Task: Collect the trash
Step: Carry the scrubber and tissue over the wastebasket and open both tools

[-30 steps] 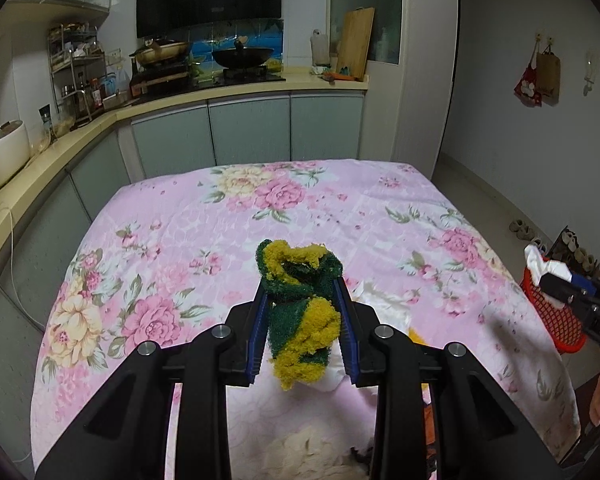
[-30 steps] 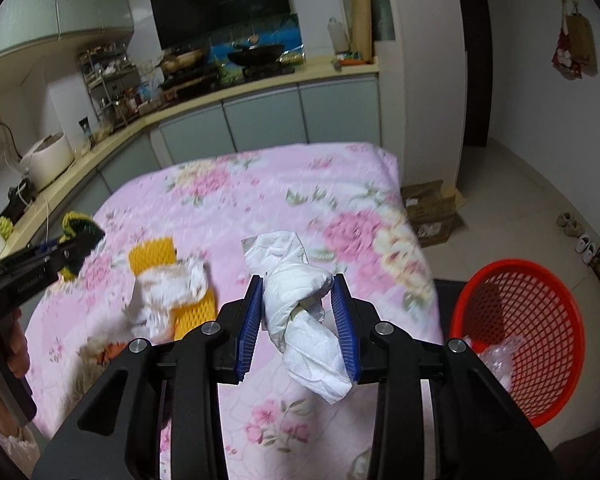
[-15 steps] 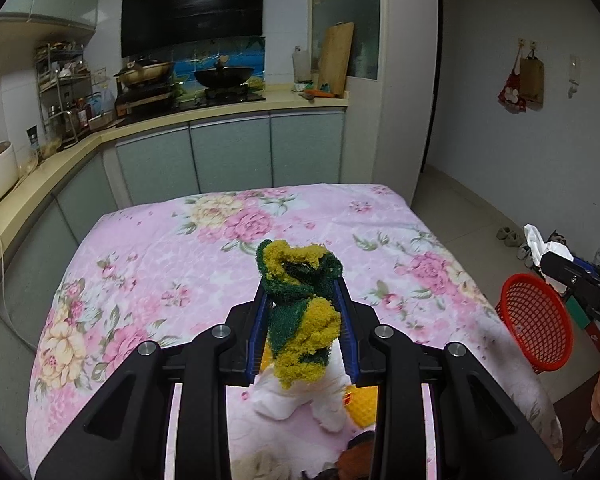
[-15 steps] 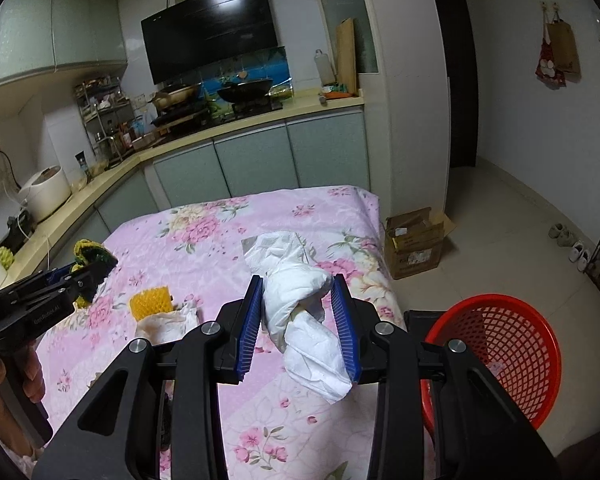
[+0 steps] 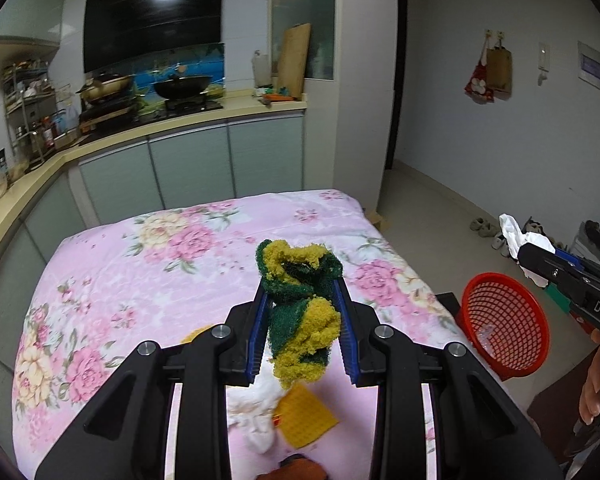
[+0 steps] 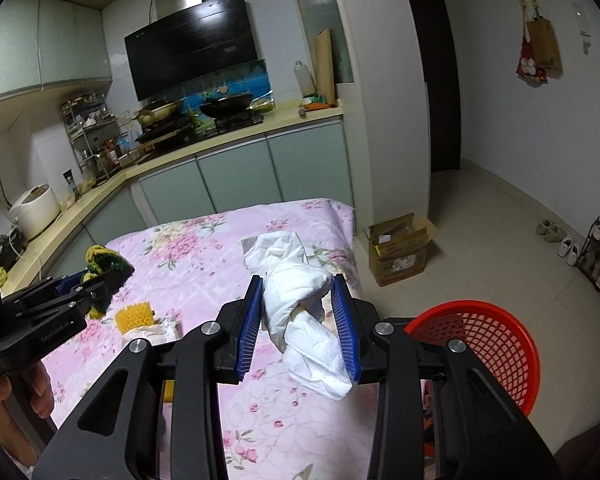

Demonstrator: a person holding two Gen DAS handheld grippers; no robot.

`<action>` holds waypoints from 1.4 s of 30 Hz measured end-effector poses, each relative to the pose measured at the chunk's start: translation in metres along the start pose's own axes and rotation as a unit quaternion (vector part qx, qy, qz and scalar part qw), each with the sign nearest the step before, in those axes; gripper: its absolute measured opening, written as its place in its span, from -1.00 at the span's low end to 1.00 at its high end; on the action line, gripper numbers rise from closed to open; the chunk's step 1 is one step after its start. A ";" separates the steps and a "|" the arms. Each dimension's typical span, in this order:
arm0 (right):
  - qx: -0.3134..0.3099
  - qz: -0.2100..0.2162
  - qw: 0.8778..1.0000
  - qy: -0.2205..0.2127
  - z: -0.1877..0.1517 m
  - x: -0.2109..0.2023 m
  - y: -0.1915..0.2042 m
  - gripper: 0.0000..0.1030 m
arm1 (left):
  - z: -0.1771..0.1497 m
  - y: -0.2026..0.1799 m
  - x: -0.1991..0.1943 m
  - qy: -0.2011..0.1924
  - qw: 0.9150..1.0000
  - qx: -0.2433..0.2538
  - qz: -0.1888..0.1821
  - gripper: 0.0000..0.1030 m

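My left gripper [image 5: 300, 312] is shut on a green and yellow scouring sponge [image 5: 300, 312] and holds it above the table; the sponge also shows in the right wrist view [image 6: 104, 266]. My right gripper [image 6: 298, 314] is shut on a crumpled white paper wad [image 6: 300, 296], held above the table's right edge; the wad also shows in the left wrist view [image 5: 516, 236]. A red mesh basket [image 6: 484, 340] stands on the floor to the right of the table, and shows in the left wrist view [image 5: 504, 324]. A yellow foam net [image 6: 134, 314] and white paper scraps [image 5: 256, 412] lie on the floral tablecloth [image 5: 140, 272].
A kitchen counter [image 5: 160, 128] with a stove and pans runs behind and to the left of the table. A cardboard box [image 6: 400, 248] stands on the floor by the table's far right corner. Shoes [image 6: 556, 232] line the right wall.
Both grippers have risen and pulled back from the table with their loads still held. The red basket now shows more fully beside the right gripper.
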State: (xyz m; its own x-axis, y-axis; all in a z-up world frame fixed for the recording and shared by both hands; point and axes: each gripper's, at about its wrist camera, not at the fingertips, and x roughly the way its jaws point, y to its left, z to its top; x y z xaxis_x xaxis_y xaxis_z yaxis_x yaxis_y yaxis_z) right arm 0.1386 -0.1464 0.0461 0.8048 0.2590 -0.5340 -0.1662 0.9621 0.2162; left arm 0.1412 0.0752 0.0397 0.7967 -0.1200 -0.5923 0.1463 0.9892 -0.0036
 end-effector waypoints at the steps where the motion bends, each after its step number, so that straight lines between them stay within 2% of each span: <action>1: 0.003 -0.003 1.000 -0.002 0.001 -0.002 -0.004 -0.34 | 0.000 -0.004 0.001 0.001 1.000 0.002 -0.003 -0.43; 24: 0.053 -0.075 0.996 -0.014 -0.003 -0.027 -0.068 -0.34 | 0.004 -0.111 0.038 0.029 0.993 0.068 -0.095 -0.43; 42: 0.113 -0.131 0.985 0.013 -0.031 -0.033 -0.128 -0.33 | -0.016 -0.171 0.084 0.089 0.977 0.092 -0.168 -0.43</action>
State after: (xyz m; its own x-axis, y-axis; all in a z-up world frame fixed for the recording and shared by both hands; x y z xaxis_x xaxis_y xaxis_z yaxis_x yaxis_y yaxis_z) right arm 0.1155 -0.2753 0.0113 0.7872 0.0087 -0.6167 0.1798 0.9533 0.2429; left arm 0.1735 -0.1027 -0.0226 0.5736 -0.4028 -0.7132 0.4986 0.8626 -0.0862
